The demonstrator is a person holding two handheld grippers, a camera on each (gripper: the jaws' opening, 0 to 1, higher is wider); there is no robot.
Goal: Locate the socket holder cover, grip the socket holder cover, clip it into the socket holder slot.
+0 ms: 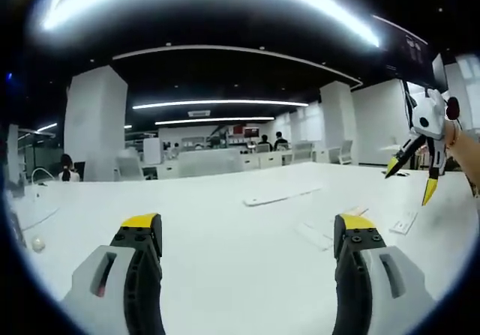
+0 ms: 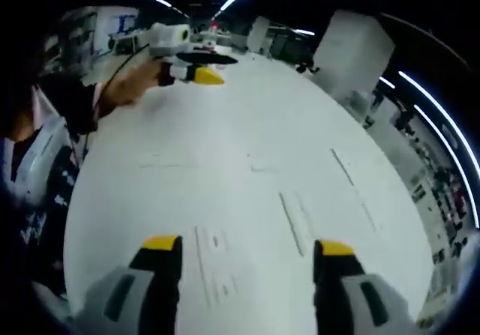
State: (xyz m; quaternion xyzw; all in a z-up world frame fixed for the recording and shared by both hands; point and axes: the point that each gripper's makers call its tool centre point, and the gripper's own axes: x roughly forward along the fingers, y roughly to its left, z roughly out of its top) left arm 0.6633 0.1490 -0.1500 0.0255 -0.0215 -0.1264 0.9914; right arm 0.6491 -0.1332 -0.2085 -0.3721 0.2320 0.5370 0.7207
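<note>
Several flat white plastic parts lie on the white table (image 2: 225,125) and are hard to tell from it. In the right gripper view a slotted white holder piece (image 2: 212,269) lies just ahead of my right gripper (image 2: 248,245), with a long white strip (image 2: 295,222) to its right and a thinner strip (image 2: 343,166) farther off. The right jaws are open and hold nothing. In the left gripper view my left gripper (image 1: 247,222) is open above the table, and a long white strip (image 1: 279,195) lies beyond it. The right gripper (image 1: 410,185) hangs open at the right of that view.
A person's hand holds the left gripper (image 2: 214,69) above the far left of the table, with the person's torso (image 2: 34,170) at the table's left edge. Small white parts (image 1: 405,222) lie near the right. Office desks, chairs and seated people (image 1: 270,142) stand behind the table.
</note>
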